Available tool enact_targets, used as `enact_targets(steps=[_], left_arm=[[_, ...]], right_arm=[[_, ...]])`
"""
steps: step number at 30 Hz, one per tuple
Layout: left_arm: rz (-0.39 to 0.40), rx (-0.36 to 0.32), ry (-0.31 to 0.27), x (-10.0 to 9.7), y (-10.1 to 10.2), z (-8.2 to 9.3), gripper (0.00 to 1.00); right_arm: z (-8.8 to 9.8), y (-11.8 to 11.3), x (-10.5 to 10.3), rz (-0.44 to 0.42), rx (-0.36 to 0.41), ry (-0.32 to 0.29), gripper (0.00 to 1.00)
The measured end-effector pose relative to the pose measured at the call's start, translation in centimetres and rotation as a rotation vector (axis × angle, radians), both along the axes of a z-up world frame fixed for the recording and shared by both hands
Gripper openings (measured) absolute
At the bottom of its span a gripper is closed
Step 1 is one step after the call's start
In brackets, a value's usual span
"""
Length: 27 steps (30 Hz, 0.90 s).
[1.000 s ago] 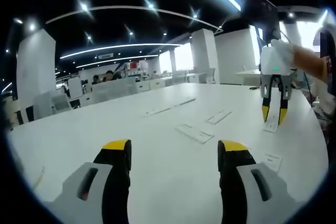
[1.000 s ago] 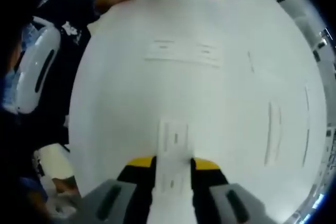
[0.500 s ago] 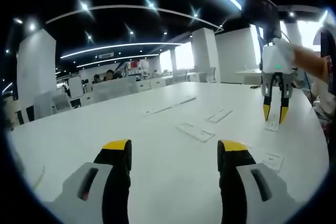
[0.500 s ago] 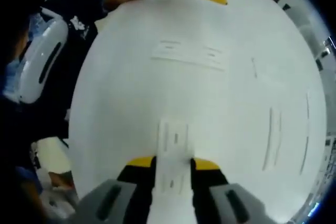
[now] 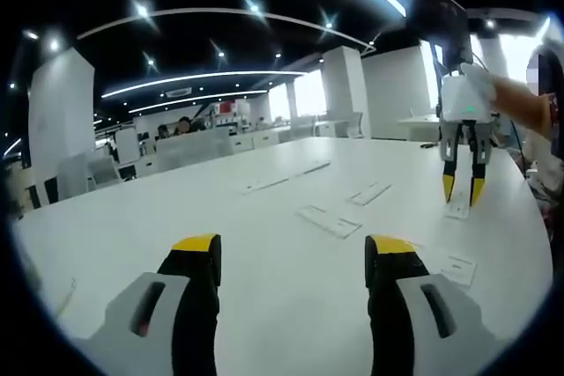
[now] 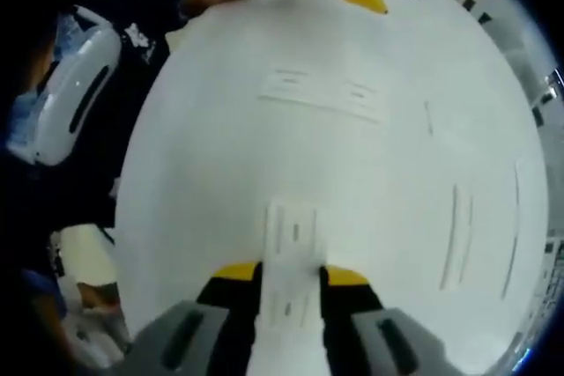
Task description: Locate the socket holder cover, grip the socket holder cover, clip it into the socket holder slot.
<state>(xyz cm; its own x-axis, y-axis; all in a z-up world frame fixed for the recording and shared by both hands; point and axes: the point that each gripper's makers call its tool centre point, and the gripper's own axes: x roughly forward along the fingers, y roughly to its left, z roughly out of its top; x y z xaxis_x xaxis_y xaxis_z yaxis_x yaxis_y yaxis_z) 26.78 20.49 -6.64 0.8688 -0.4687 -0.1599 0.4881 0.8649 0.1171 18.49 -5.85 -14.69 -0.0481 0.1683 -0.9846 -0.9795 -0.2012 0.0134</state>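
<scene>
In the right gripper view my right gripper (image 6: pixel 291 276) is shut on the socket holder cover (image 6: pixel 291 239), a flat white plate with slots that sticks out forward between the yellow-tipped jaws. The left gripper view shows that same right gripper (image 5: pixel 463 189) at the right, pointing down with the cover (image 5: pixel 456 210) at its tips, low over the white table (image 5: pixel 264 253). A long white socket holder (image 6: pixel 322 94) lies further out on the table. My left gripper (image 5: pixel 293 248) stands open above the table with nothing between its fingers.
Several flat white holder pieces lie on the table: one (image 5: pixel 328 222) in the middle, one (image 5: pixel 368 194) behind it, a small one (image 5: pixel 458 269) at the right. Thin strips (image 6: pixel 455 237) lie at the right. The person's dark sleeve (image 6: pixel 132 24) borders the table's left edge.
The right gripper has lifted slightly with the cover still held. The left gripper has stayed where it was, open.
</scene>
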Motion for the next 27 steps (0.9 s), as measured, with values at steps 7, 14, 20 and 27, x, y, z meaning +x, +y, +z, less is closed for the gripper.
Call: enact_targets(steps=[7,14,20,27], left_arm=[[0.004,0.002,0.001,0.1,0.1,0.0,0.66],[0.008,0.004,0.001,0.1,0.2,-0.1,0.66],[0.009,0.005,0.002,0.2,0.2,-0.1,0.66],[0.011,0.007,0.005,0.3,0.3,-0.2,0.66]], right_arm=[[0.1,0.1,0.0,-0.018,0.045,0.027,0.28],[0.5,0.2,0.2,-0.025,0.071,0.035,0.27],[1.0,0.1,0.6,-0.038,0.094,0.030,0.27],[1.2,-0.3,0.7,-0.033,0.074,0.028,0.27]])
